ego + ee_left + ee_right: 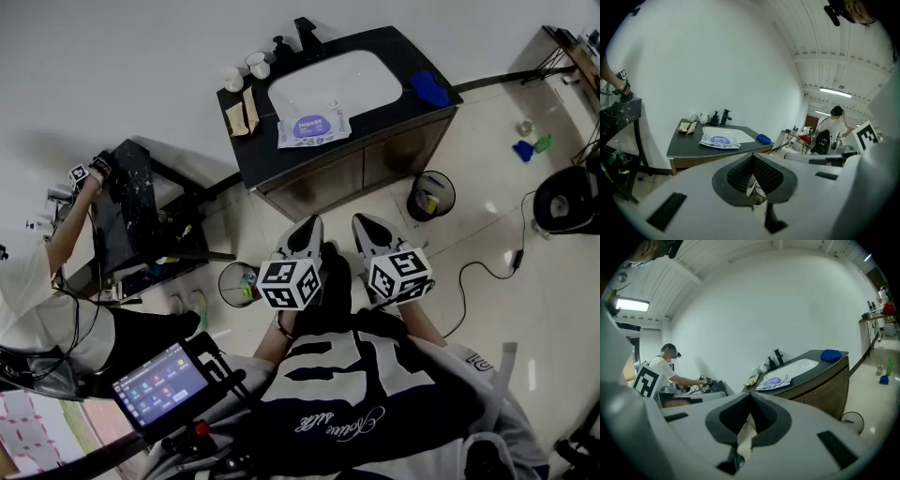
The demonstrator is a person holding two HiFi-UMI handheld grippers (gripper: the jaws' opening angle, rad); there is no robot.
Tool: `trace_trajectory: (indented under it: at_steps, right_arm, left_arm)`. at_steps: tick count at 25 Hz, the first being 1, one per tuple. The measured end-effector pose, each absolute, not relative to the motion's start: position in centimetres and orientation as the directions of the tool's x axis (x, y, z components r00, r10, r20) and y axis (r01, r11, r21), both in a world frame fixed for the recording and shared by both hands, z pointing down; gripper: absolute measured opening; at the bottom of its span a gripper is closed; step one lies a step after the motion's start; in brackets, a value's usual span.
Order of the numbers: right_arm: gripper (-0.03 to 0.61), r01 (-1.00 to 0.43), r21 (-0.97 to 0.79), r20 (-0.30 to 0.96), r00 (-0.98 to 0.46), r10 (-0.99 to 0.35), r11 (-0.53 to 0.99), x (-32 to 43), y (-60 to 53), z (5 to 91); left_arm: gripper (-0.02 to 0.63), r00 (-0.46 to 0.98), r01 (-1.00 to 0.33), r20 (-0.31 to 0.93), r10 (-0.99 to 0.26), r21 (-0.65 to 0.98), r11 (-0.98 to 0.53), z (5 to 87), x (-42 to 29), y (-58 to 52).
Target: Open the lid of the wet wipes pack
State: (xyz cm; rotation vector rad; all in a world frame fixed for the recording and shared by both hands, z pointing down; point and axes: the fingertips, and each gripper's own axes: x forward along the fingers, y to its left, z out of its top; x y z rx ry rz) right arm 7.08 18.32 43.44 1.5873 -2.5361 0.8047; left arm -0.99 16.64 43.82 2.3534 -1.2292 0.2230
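The wet wipes pack (313,128), white with a purple label, lies flat on the dark counter (281,164) at the front edge of the white sink, its lid down. It also shows in the left gripper view as a pack (719,140) and in the right gripper view as a pack (772,381). My left gripper (310,228) and right gripper (364,225) hang side by side over the floor, well short of the counter and pointing toward it. The left gripper (752,157) and right gripper (750,394) are both shut with nothing held.
On the counter stand a black faucet (305,32), two white cups (246,71), brown paper packets (242,115) and a blue cloth (429,87). Waste bins (431,195) stand on the floor. Another person (56,281) works at a black table at the left.
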Motion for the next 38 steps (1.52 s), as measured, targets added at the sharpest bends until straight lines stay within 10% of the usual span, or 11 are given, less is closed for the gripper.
trace_trajectory:
  at_steps: [23,38]
  right_arm:
    - [-0.002,-0.878,-0.395,0.431,-0.437,-0.790,0.270,4.9,-5.0,48.9]
    - [0.051,-0.759,-0.197,0.615,-0.589,-0.524,0.621,3.0,-10.5,54.4]
  left_arm:
    - [-0.002,0.614,-0.789,0.509,-0.603,0.393,-0.472,53.2,-4.3,-8.1]
    - [-0.002,0.504,-0.863,0.658,-0.560,0.411,-0.293,59.2,-4.2,-10.6]
